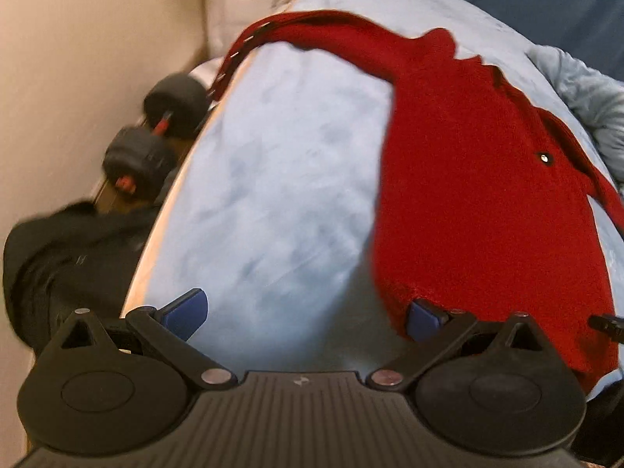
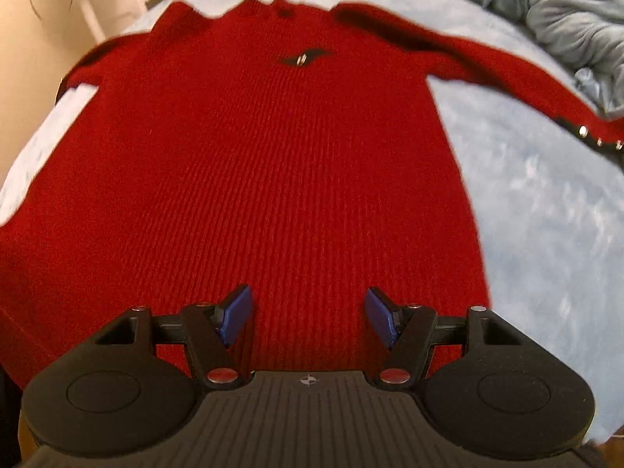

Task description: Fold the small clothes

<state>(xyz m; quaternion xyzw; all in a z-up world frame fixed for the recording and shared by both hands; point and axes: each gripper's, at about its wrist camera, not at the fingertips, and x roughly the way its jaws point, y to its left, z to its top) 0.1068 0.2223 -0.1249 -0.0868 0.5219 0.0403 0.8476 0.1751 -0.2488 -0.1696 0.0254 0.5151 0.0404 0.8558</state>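
I see the light blue blanket [image 2: 546, 234] covering the bed, and the red knit sweater [image 2: 253, 156] lies flat on it, front up, collar at the far end, sleeves spread left and right. A crumpled pale blue cloth [image 2: 553, 7] sits far right. Off the bed's left edge, dark dumbbells [image 1: 156, 132] rest on the floor by a black garment [image 1: 70, 257]. My right gripper [image 2: 308, 316] hangs released over the near hem, nothing between its pads. My left gripper [image 1: 308, 312] is spread wide over bare blanket, beside the sweater's left edge, empty.
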